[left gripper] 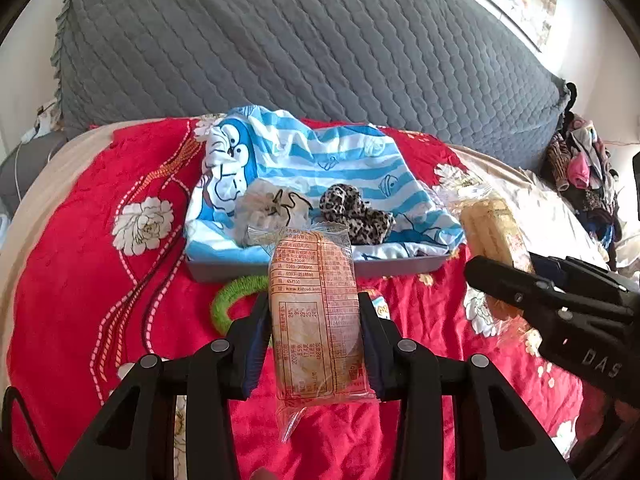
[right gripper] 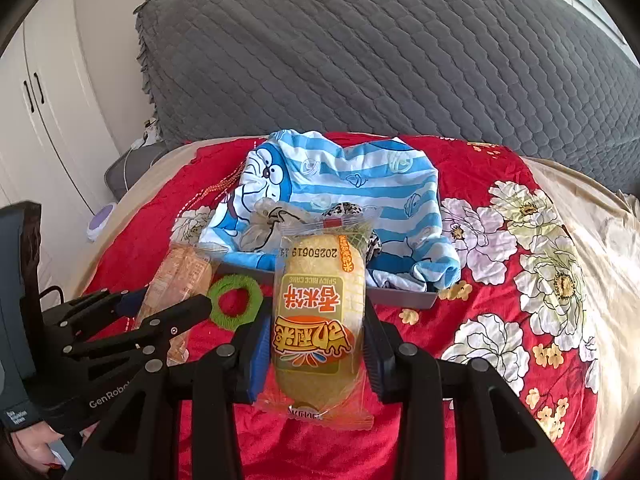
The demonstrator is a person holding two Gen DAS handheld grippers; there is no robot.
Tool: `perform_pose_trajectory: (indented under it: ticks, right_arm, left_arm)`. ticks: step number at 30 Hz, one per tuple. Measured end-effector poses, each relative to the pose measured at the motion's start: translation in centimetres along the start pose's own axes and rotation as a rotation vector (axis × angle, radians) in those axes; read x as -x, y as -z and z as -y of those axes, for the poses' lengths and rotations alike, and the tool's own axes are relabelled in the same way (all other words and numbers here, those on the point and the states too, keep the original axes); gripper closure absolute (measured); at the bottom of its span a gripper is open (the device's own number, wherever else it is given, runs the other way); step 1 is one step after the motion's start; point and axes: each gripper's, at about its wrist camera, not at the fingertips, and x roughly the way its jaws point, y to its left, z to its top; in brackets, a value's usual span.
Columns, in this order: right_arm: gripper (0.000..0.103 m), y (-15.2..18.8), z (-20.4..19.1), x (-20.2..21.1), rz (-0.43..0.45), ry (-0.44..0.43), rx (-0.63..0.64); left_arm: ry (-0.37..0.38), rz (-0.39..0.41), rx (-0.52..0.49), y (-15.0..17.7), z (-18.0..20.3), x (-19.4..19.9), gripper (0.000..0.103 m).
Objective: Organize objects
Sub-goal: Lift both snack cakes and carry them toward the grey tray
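Left gripper (left gripper: 316, 320): black jointed plastic with blue ribbed pads, lower centre of its own view; jaws clenched on the sides of an orange-printed snack packet (left gripper: 316, 316).
Orange-printed snack packet: clear crinkly film, long rounded bar shape, back label of fine print facing the camera, crimped end hanging below the pads.
Right gripper (right gripper: 318, 340): same build, lower centre of its view; jaws grasping a yellow rice-cake packet (right gripper: 318, 312).
Yellow rice-cake packet: glossy film over a pale grainy oblong cake, label upside down.
Grey tray (right gripper: 416, 298): shallow, rectangular, smooth plastic, mid-frame behind both packets.
Striped cloth (left gripper: 320, 160): soft blue-and-white cartoon fabric, rumpled in the tray.
Leopard scrunchie (left gripper: 356, 212): fuzzy, bunched, on the cloth.
Mesh pouch (left gripper: 268, 208): pale, gauzy, black drawstring, just left of the scrunchie.
Green ring (right gripper: 235, 298): fuzzy loop on the red blanket (left gripper: 80, 280), before the tray.
Red blanket: plush, white embroidered flowers.
Headboard (left gripper: 300, 40): grey quilted, top of frame.
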Motion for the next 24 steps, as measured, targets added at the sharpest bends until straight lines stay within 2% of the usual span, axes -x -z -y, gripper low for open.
perform_pose_trajectory:
  ticks: [11,24]
  right_arm:
    - [0.063,-1.5,-0.1,-0.9,0.007,0.001,0.0]
    - [0.063,-3.5,-1.0,-2.1,0.055,-0.021,0.016]
  left_arm:
    - [0.016,-0.009,0.0,-1.0,-0.4,-1.4,0.061]
    - [0.02,0.001,0.004,-2.6,-1.1,-3.4,0.061]
